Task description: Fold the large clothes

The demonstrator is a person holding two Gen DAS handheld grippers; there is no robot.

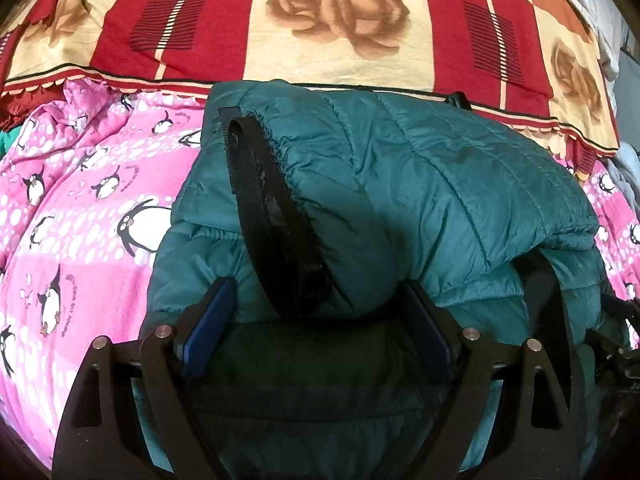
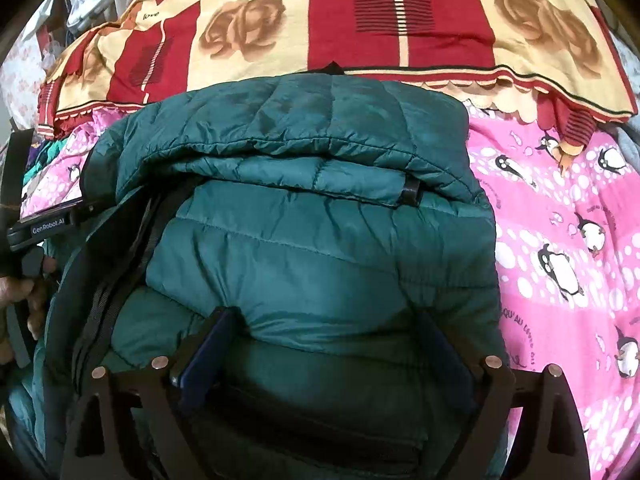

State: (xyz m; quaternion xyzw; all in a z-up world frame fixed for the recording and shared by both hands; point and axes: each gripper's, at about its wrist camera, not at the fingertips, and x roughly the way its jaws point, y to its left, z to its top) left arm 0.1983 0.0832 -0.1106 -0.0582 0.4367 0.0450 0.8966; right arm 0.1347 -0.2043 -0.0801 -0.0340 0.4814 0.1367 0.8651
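Note:
A teal quilted puffer jacket (image 1: 420, 168) lies folded in thick layers on the bed, and it also fills the right wrist view (image 2: 304, 240). A sleeve with a black cuff lining (image 1: 280, 232) rests on top. My left gripper (image 1: 320, 300) is wide open, its blue pads either side of a bulge of jacket. My right gripper (image 2: 328, 332) is also wide open around a fold of the jacket. The left gripper's body (image 2: 44, 228) and the hand on it show at the left edge of the right wrist view.
The jacket rests on a pink penguin-print blanket (image 1: 80, 216), which also shows on the right in the right wrist view (image 2: 560, 240). A red and cream rose-print blanket (image 1: 328, 32) lies behind it. Grey cloth (image 1: 624, 168) lies at the right edge.

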